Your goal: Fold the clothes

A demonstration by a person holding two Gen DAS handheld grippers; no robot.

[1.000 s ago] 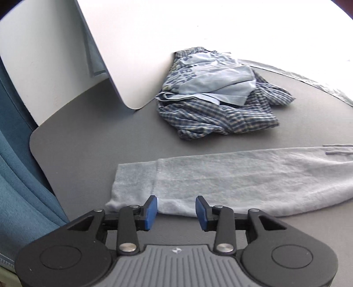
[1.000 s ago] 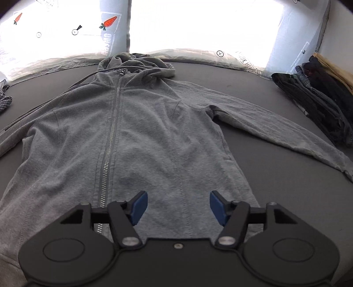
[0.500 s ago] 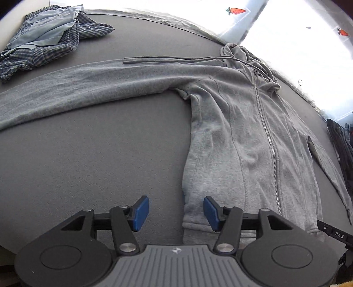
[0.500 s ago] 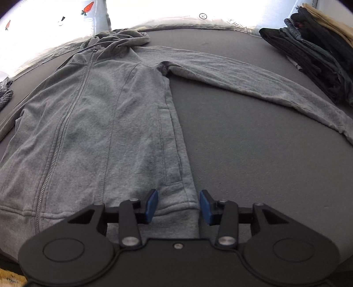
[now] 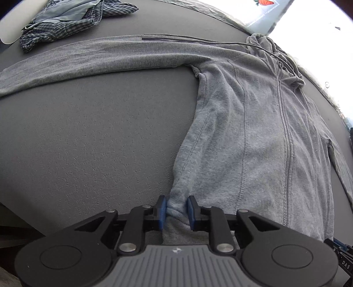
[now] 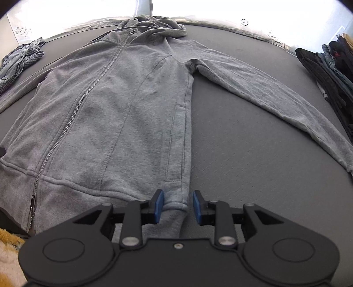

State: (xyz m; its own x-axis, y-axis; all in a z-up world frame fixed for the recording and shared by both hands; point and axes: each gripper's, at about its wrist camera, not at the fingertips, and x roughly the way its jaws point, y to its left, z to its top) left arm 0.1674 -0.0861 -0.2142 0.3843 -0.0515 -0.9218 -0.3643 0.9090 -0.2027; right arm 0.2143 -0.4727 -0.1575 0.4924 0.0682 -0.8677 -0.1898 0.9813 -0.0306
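Note:
A grey zip-up hoodie (image 5: 253,132) lies face up and spread flat on the dark grey table (image 5: 88,132), both sleeves stretched out to the sides and the hood at the far edge. My left gripper (image 5: 177,209) is shut on the hoodie's bottom-left hem corner, and the cloth bunches between its blue pads. In the right wrist view the hoodie (image 6: 110,110) fills the left half. My right gripper (image 6: 178,206) straddles the bottom-right hem corner. Its fingers stand narrowly open, with a small gap left beside the right pad.
A crumpled blue plaid shirt pile (image 5: 72,19) sits at the far left of the table, also visible in the right wrist view (image 6: 19,59). A stack of dark folded clothes (image 6: 326,72) lies along the right edge. Something fuzzy and yellow-white (image 6: 8,253) shows below the near edge.
Both grippers have moved in to the hoodie's bottom hem corners. The left fingers have shut on the cloth. The right fingers have narrowed around the other corner.

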